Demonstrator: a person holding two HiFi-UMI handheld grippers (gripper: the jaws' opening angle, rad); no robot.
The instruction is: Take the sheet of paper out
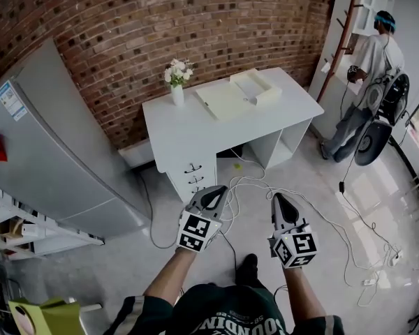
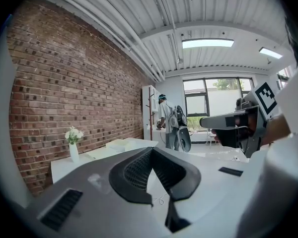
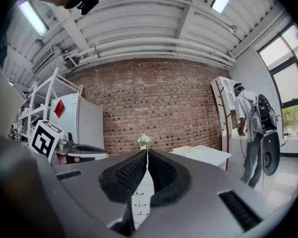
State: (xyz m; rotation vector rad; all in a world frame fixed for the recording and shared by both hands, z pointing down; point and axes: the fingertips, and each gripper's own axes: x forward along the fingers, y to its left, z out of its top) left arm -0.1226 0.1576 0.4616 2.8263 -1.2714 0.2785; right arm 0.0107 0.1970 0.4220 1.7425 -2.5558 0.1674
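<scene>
Lying flat on the white desk (image 1: pixel 173 125), sheet (image 1: pixel 223 100), long axis unclear.

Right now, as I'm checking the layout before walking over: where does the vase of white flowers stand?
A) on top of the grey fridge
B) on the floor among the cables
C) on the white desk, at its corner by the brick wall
C: the head view shows the vase of white flowers standing on the white desk, at the corner nearest the brick wall.
</scene>
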